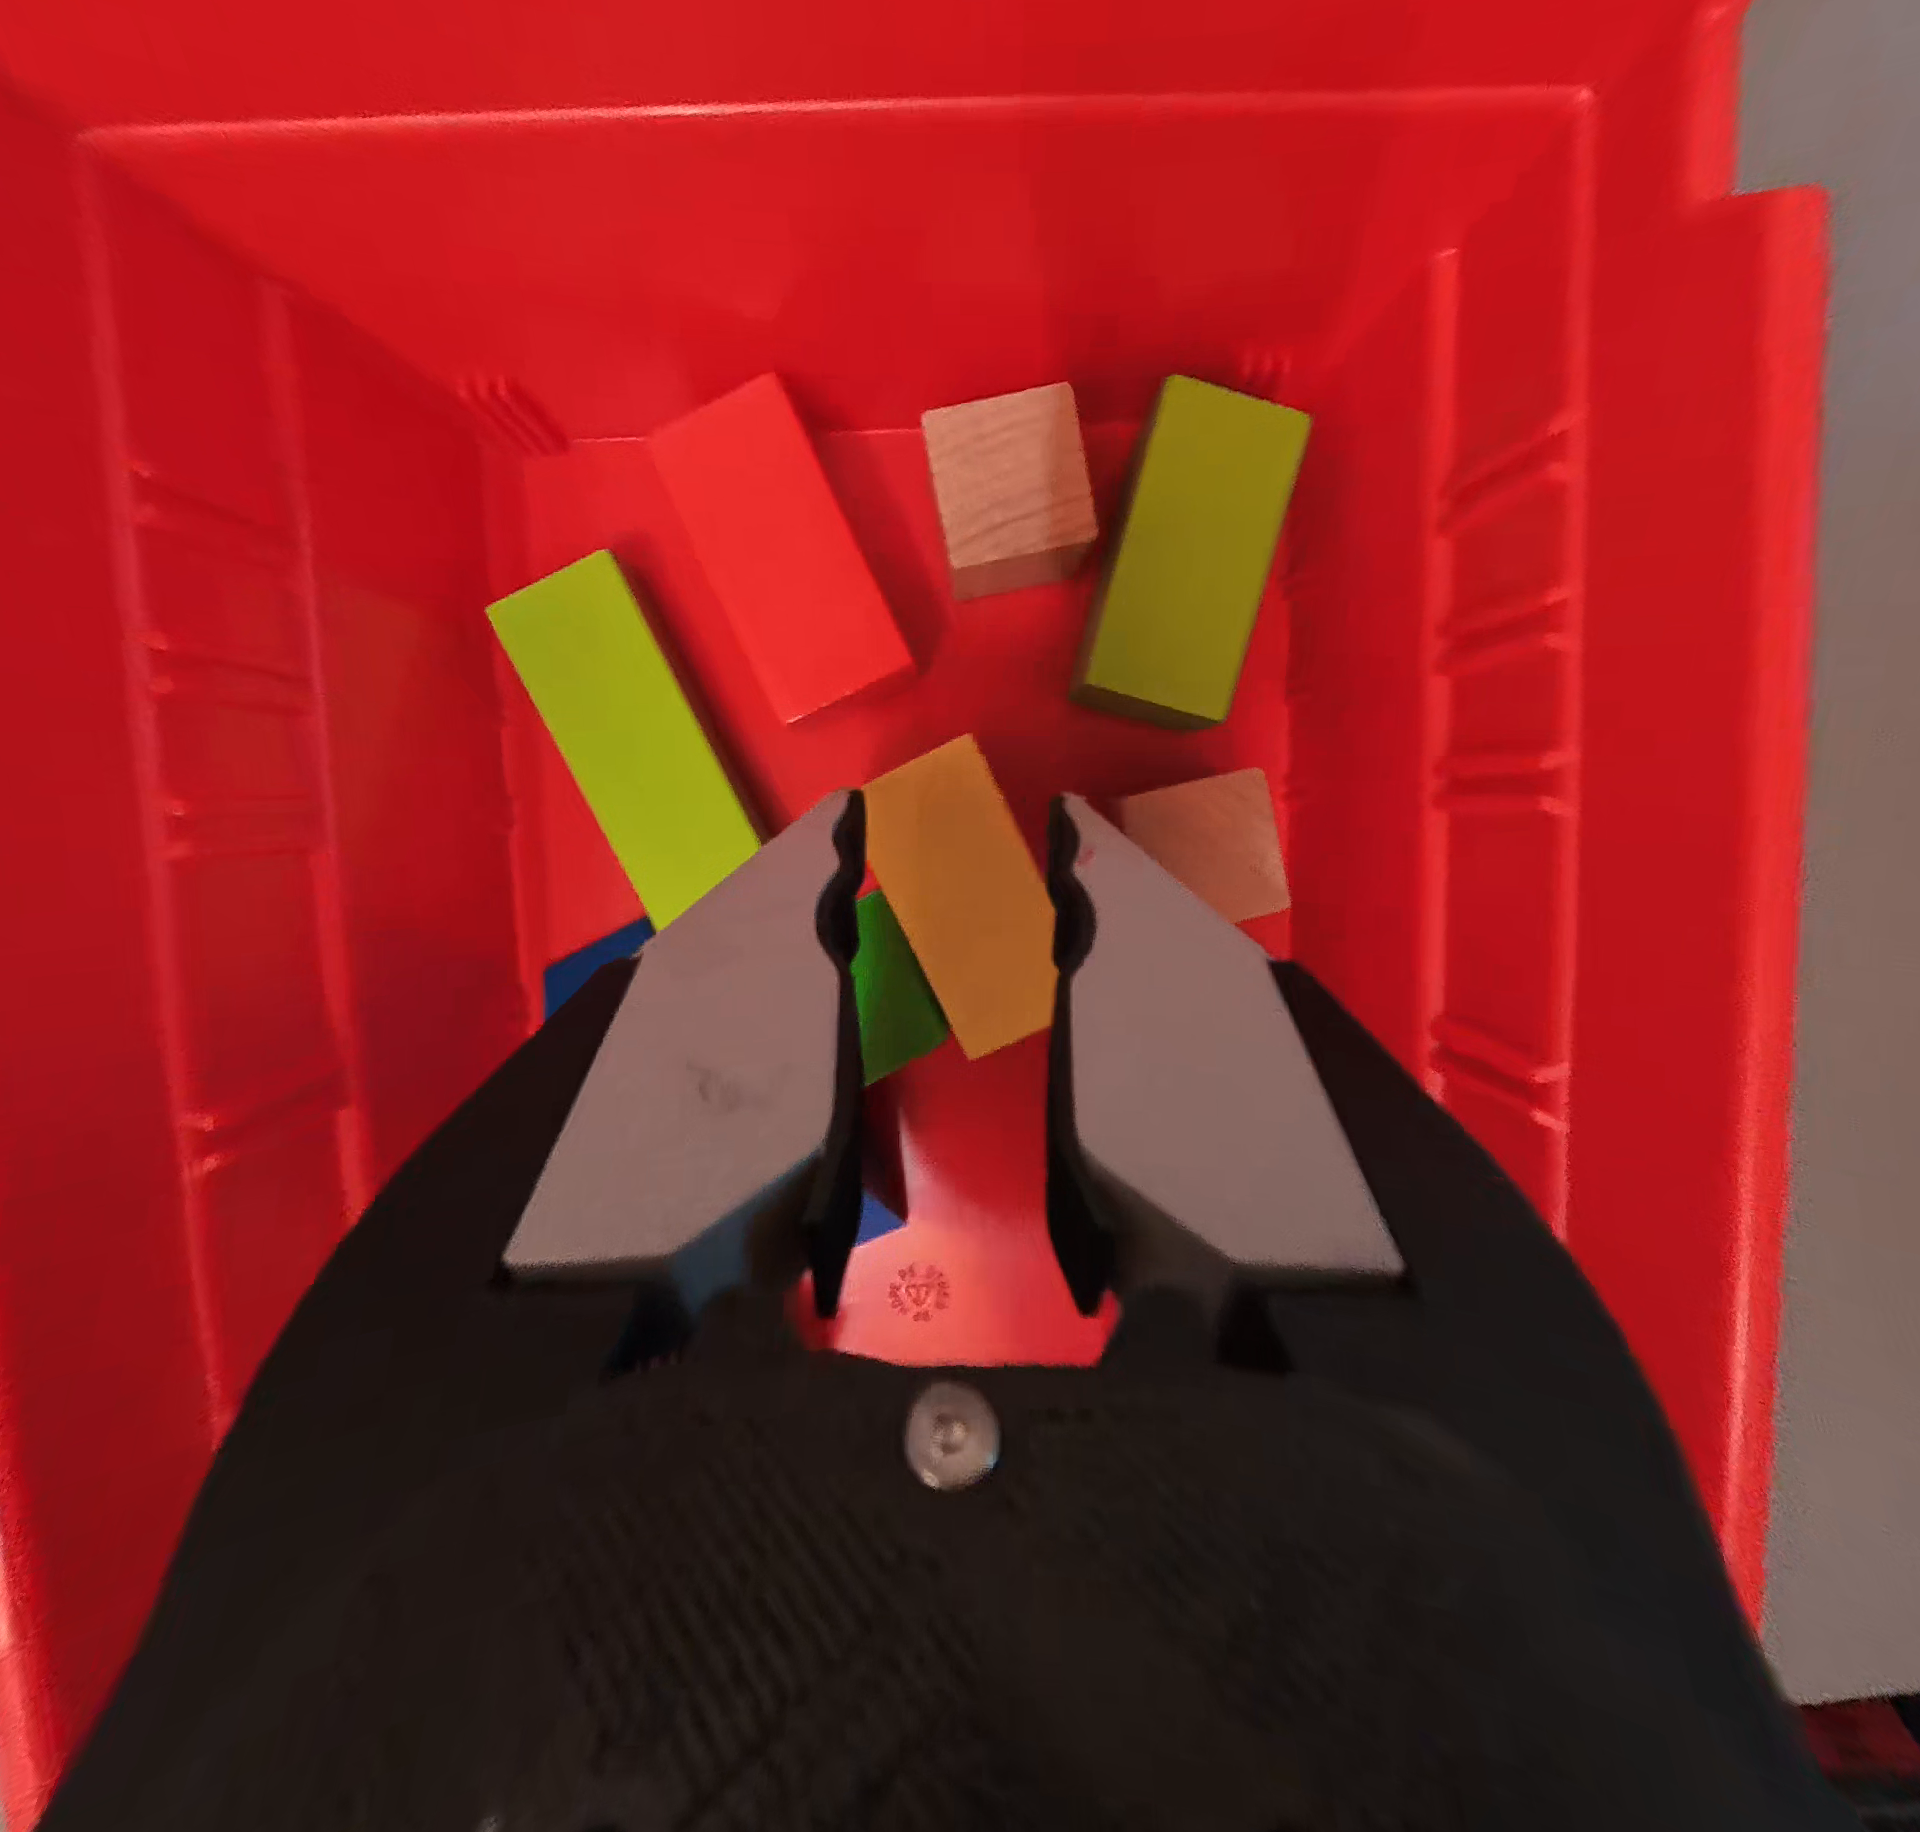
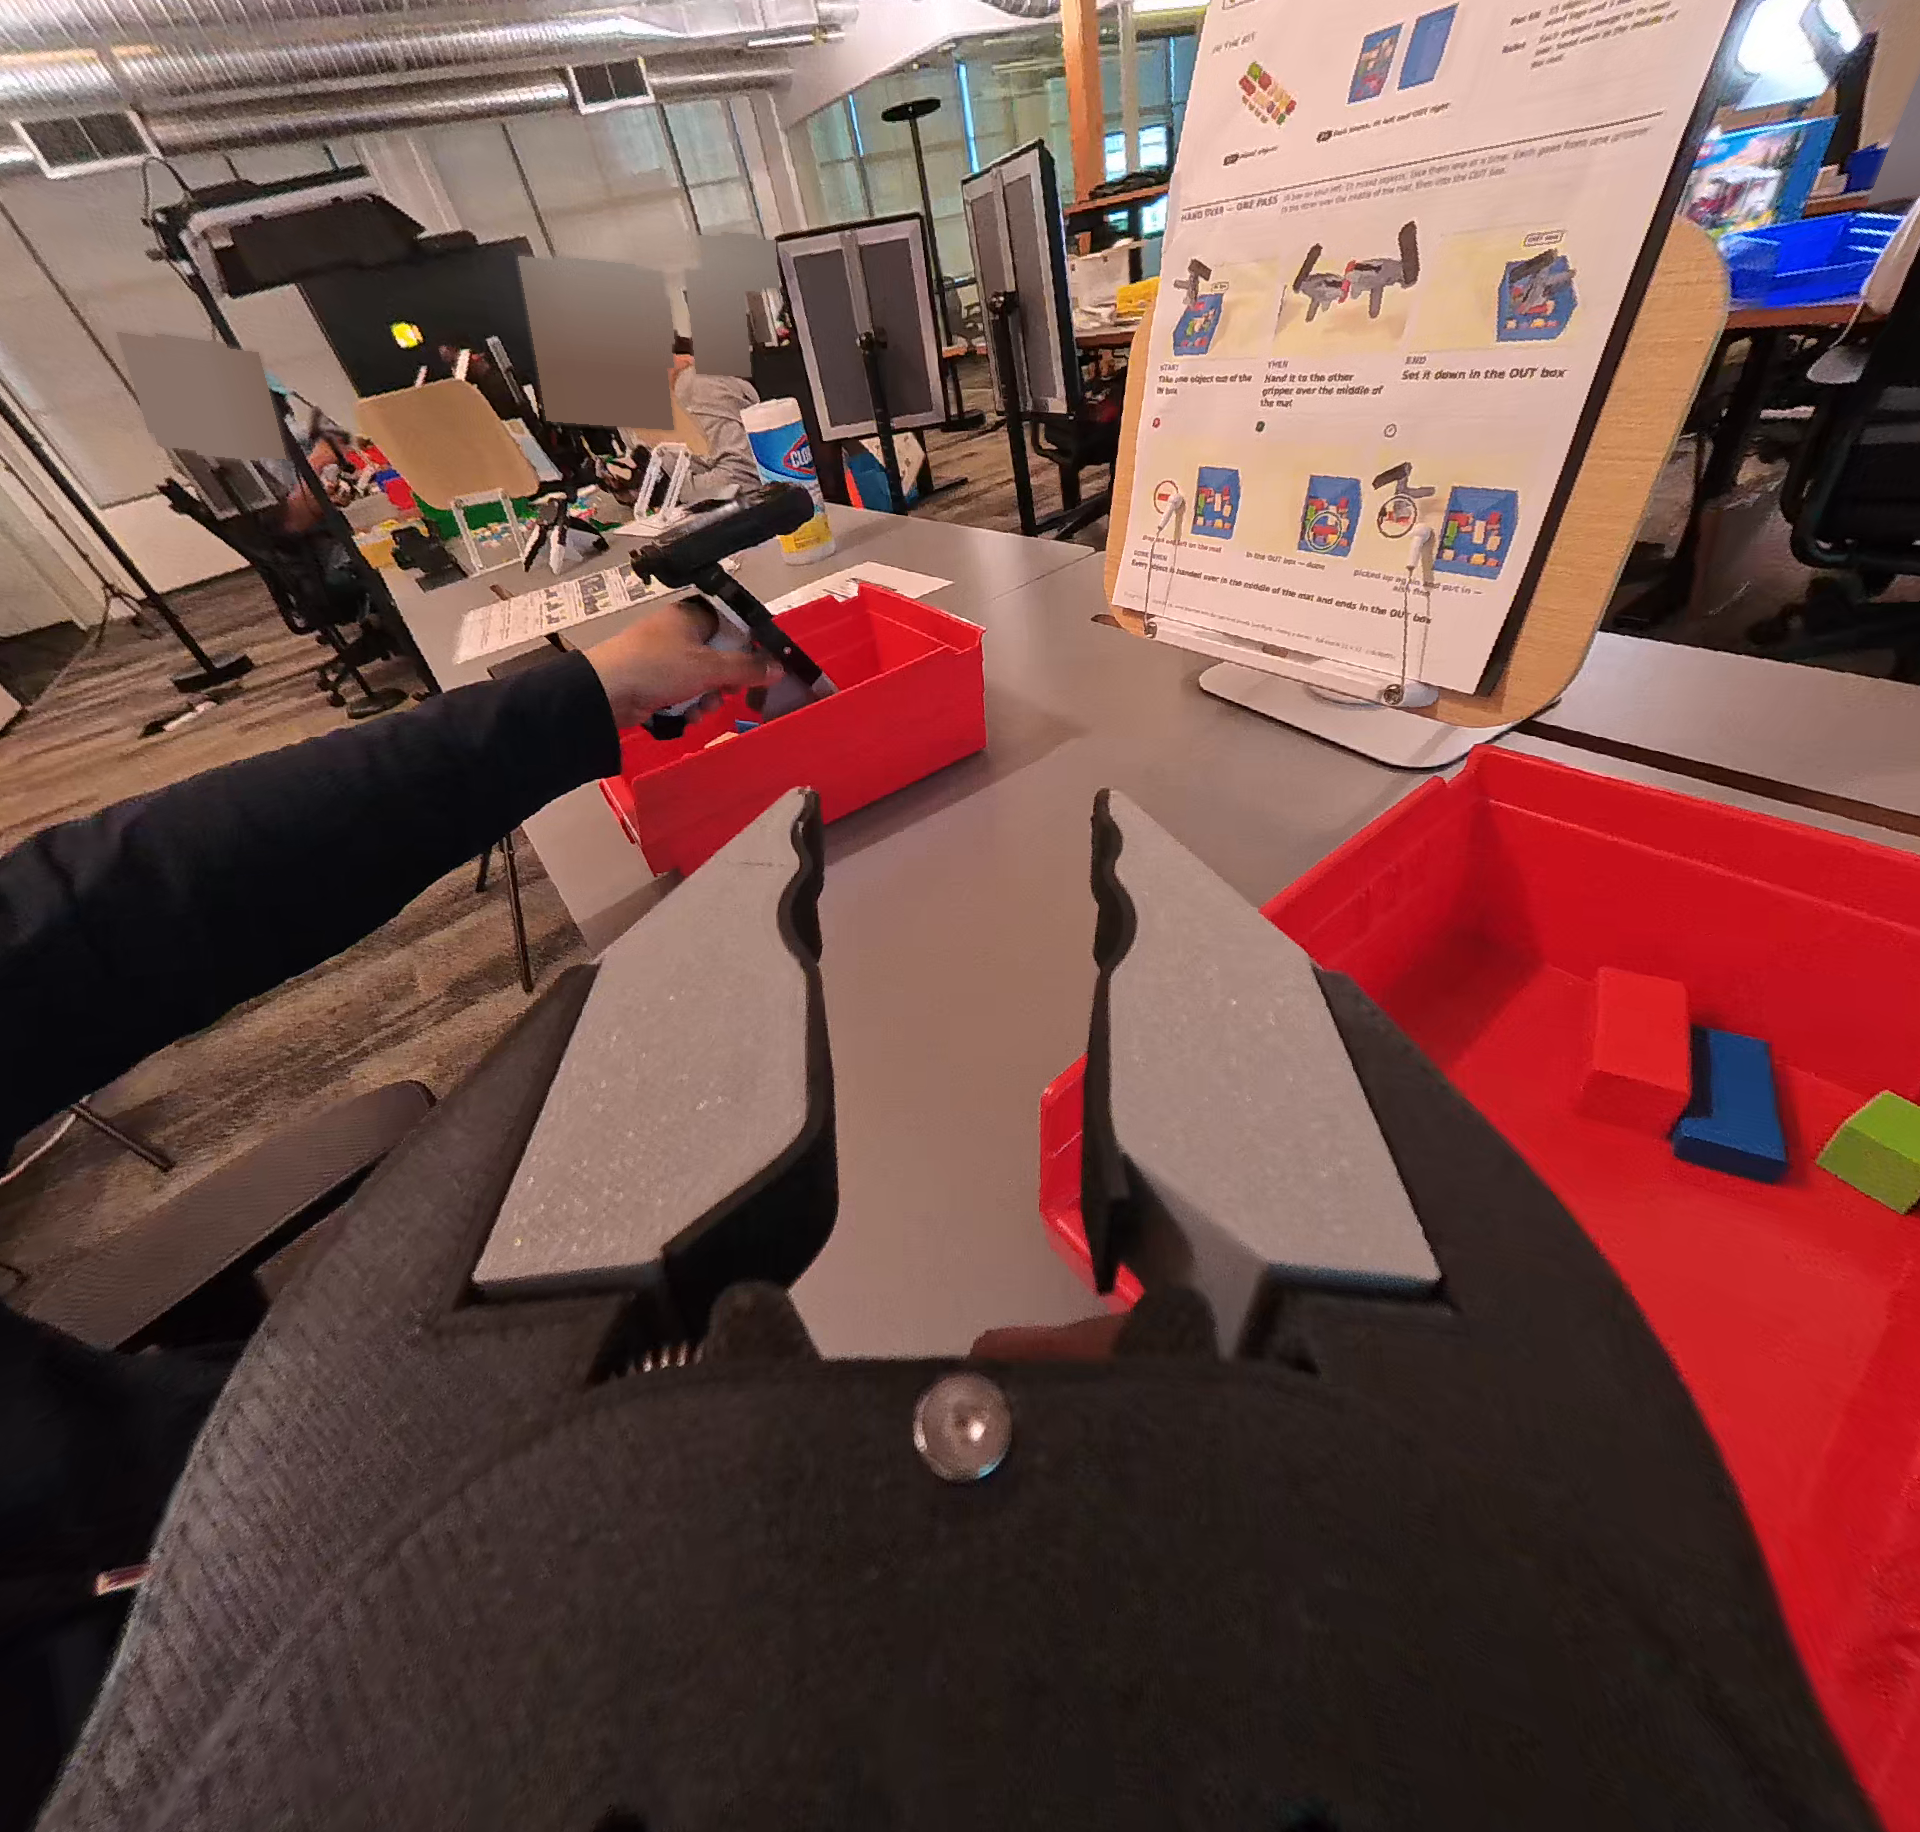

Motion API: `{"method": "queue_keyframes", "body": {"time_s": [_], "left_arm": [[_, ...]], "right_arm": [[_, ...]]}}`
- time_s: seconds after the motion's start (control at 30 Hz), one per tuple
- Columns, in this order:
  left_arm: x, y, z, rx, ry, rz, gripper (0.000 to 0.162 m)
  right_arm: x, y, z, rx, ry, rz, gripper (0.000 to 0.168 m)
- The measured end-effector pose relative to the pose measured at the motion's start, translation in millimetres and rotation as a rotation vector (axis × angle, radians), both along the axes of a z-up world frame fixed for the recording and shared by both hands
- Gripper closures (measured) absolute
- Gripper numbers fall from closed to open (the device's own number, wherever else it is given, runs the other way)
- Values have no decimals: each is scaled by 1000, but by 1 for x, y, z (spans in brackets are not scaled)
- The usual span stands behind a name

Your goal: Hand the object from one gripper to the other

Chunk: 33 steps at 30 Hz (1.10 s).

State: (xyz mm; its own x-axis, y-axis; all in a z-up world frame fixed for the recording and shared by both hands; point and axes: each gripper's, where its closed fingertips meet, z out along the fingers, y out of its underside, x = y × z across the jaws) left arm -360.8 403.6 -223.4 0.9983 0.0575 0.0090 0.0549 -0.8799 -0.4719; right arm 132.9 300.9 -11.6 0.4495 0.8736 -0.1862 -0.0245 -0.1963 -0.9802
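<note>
My left gripper [image 1: 956, 816] reaches down into a red bin [image 1: 312, 639] and is open. Its two fingers straddle an orange block [image 1: 961, 899] that lies slanted on the bin floor. I cannot tell whether the pads touch it. Around it lie two lime blocks [image 1: 618, 733] [image 1: 1195, 546], a red block [image 1: 779, 546], two plain wooden blocks [image 1: 1008, 489] [image 1: 1210, 842], a dark green block [image 1: 888, 987] and a blue one [image 1: 592, 972]. My right gripper [image 2: 956, 816] is open and empty above the grey table [image 2: 987, 951].
A second red bin [image 2: 1558, 899] at the right holds a red block [image 2: 1636, 1050], a blue block [image 2: 1730, 1107] and a green block [image 2: 1881, 1148]. The first bin [image 2: 831, 733] stands farther left, with a hand [image 2: 675, 660] in it. An instruction board [image 2: 1403, 328] stands behind. The tips of one gripper are about 55 cm away from the tips of the other.
</note>
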Motion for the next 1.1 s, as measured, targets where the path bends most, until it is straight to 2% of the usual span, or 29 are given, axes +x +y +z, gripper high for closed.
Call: {"method": "queue_keyframes", "body": {"time_s": [0.13,0.23,0.3,0.4,0.53,0.7,0.87,0.97,1.1], "left_arm": [[-1,3,-5,12,17,24,131],[1,4,-6,-12,45,9,125],[-4,1,-8,-43,91,21,113],[-4,-2,-16,-70,92,15,112],[2,-8,-36,-123,11,7,118],[-1,-5,-33,-102,58,-39,122],[1,10,9,156,62,-78,126],[4,5,37,272,90,-106,127],[12,-9,52,369,101,-142,127]], "right_arm": [[1,0,2,2,12,-2,119],[-1,-1,0,4,-5,4,118],[-2,-2,-1,7,-12,5,118],[-3,-3,0,8,-11,9,118],[-5,-2,-1,4,-13,10,118],[-7,-1,-5,4,-36,6,118],[-8,-2,-6,-2,-28,16,119],[-14,-2,-8,-13,-28,36,119],[-27,-6,-15,-15,-69,61,119]]}}
